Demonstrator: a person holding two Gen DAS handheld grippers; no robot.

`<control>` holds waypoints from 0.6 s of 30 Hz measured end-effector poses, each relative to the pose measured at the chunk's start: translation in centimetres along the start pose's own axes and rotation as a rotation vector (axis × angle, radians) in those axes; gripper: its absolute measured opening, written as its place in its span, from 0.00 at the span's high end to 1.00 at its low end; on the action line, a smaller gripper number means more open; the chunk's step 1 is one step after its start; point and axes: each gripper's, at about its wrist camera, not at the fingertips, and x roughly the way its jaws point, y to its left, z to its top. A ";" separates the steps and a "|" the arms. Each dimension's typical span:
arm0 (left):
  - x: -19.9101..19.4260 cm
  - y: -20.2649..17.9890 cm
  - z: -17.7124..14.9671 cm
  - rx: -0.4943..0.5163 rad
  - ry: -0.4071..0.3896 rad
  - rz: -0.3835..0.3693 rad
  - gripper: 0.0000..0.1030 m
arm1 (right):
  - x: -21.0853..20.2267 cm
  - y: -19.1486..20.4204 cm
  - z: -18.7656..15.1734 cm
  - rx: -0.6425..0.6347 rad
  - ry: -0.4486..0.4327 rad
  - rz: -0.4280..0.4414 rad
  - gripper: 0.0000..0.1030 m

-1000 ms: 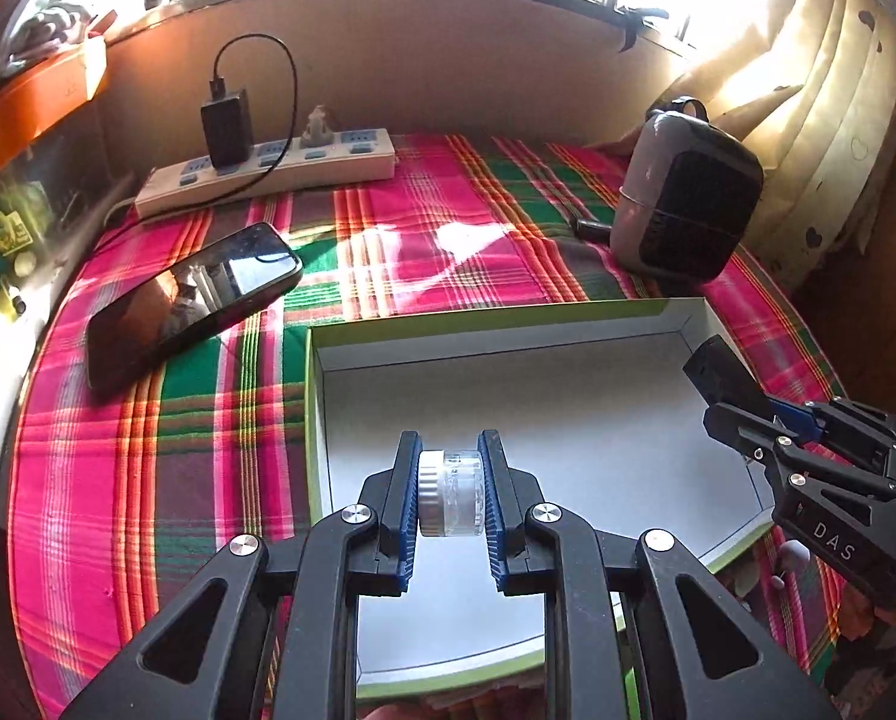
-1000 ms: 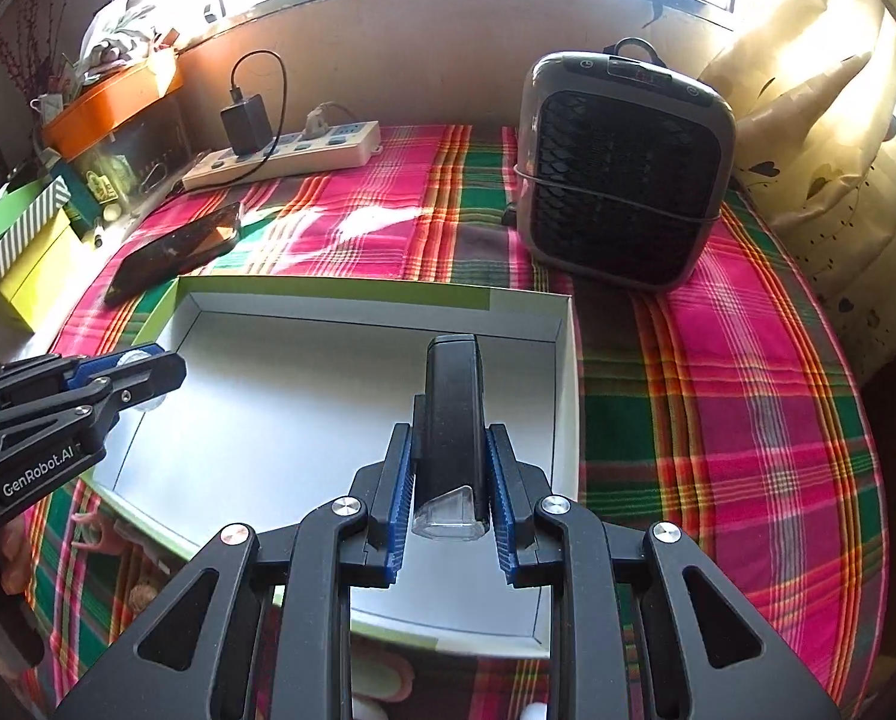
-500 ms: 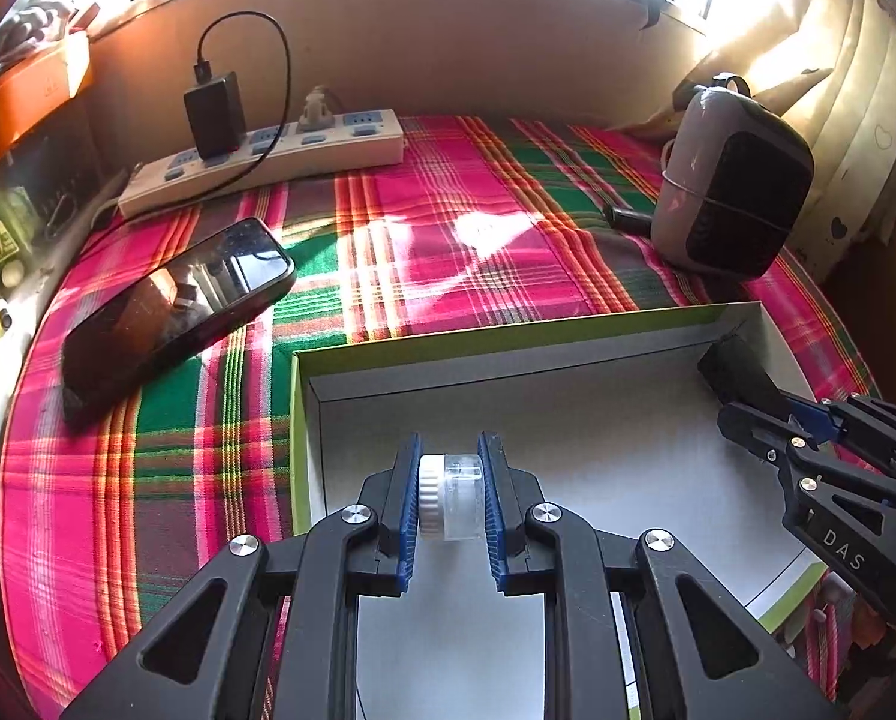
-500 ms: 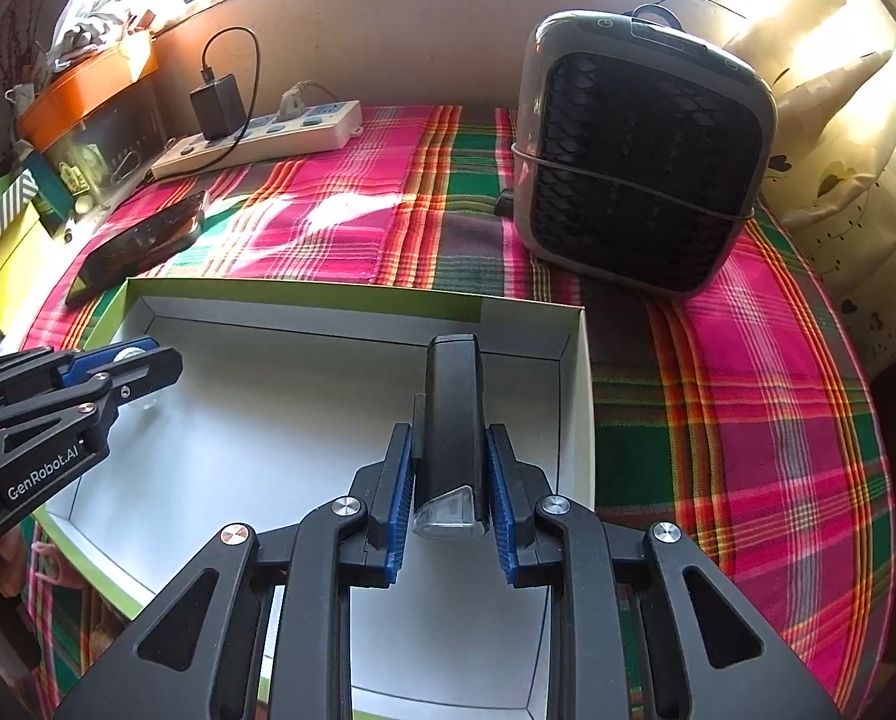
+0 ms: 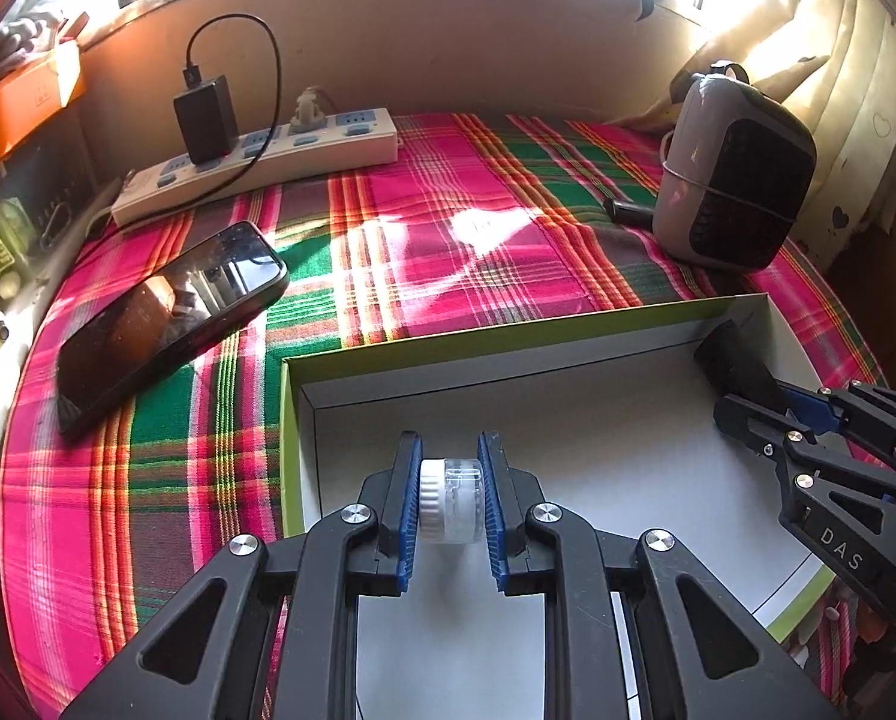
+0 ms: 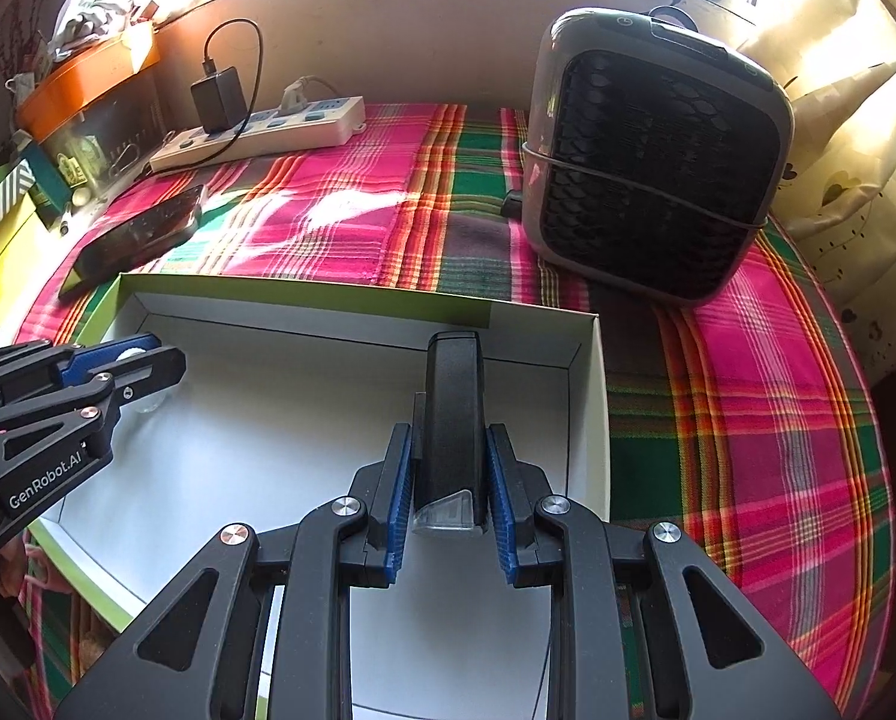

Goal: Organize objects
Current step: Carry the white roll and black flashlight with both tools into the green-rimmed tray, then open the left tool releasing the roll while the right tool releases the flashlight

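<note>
While both grippers hang over the open box, I have something clamped in each. My left gripper (image 5: 448,501) is closed on a small clear jar (image 5: 451,499) with a white ribbed cap, held on its side between the blue pads, above the left part of the white box (image 5: 568,402), near its left wall. My right gripper (image 6: 450,480) is closed on a black rectangular device (image 6: 451,420) with a clear end piece, its far end pointing toward the box's far right corner. I cannot tell whether either thing already touches the box floor or hangs just above it.

The box floor looks bare apart from what I hold, so I judge the task to be early: nothing is set down inside yet, and both items are about to be placed. What is left, as I read it, is to lower and release the two.

Around the box on the plaid cloth (image 5: 448,228) lie a black phone (image 5: 172,318) to the left, a white power strip (image 5: 256,159) with a black charger plugged in at the back, and a grey fan (image 6: 652,156) just beyond the far right corner. Whether any of these belongs in the box I cannot say.
</note>
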 end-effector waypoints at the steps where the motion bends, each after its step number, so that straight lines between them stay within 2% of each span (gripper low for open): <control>1: 0.0 0.0 0.0 0.000 0.001 0.004 0.83 | 0.0 0.0 0.0 0.003 -0.001 0.002 0.76; 8: 0.1 -0.5 0.0 0.020 0.008 0.024 0.78 | -0.1 0.0 0.0 0.004 -0.001 -0.004 0.76; 13: 0.0 -0.5 0.0 0.017 0.008 0.025 0.71 | -0.2 0.1 0.0 0.007 -0.005 0.000 0.64; 18: -0.1 -0.5 0.0 0.016 0.005 0.026 0.62 | -0.4 0.1 0.0 0.013 -0.011 -0.002 0.62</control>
